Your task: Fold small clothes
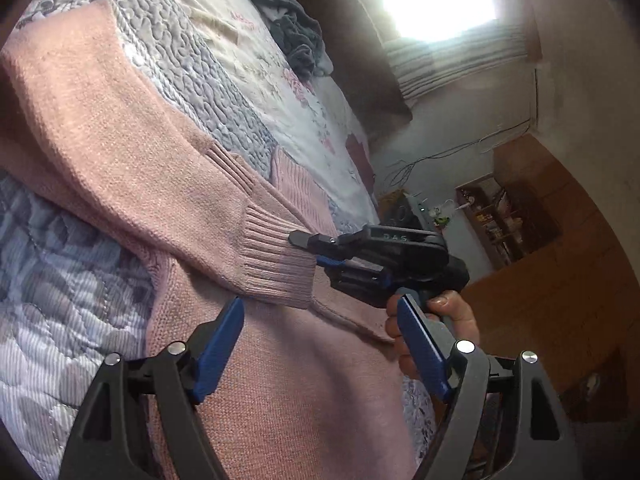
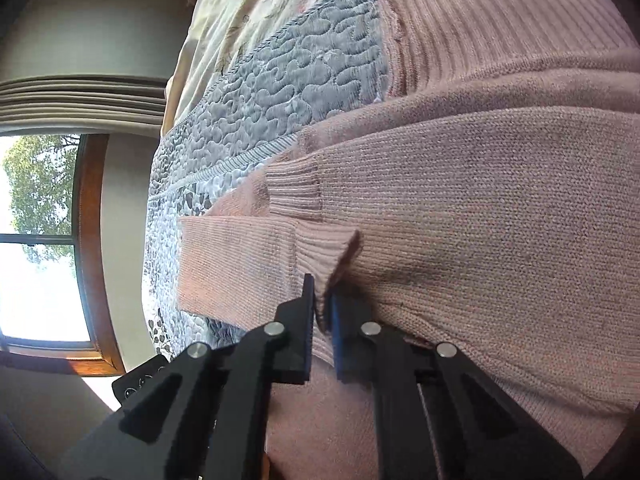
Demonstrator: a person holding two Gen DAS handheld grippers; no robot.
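Left wrist view: the pink sweater (image 1: 120,152) is seen spread on the quilt (image 1: 224,80), ahead of and beneath the left gripper (image 1: 320,344).
Left gripper: its fingers are held wide apart over the sweater body; nothing is gripped.
Right gripper (image 1: 308,242): its fingers are closed on the ribbed cuff (image 1: 276,260) of a sleeve, just ahead of the left fingers.
Right wrist view: knit (image 2: 324,280) is pinched between the closed fingers of the right gripper (image 2: 320,312); a second cuff (image 2: 292,192) lies just beyond the tips.
Done: both sleeves appear to be laid across the body, one cuff not yet released.
Left: the body judged still to be folded over; the hem (image 2: 500,20) lies flat, far beyond the fingertips.
Other clothes: a dark heap (image 1: 292,36) waits well beyond the sweater.
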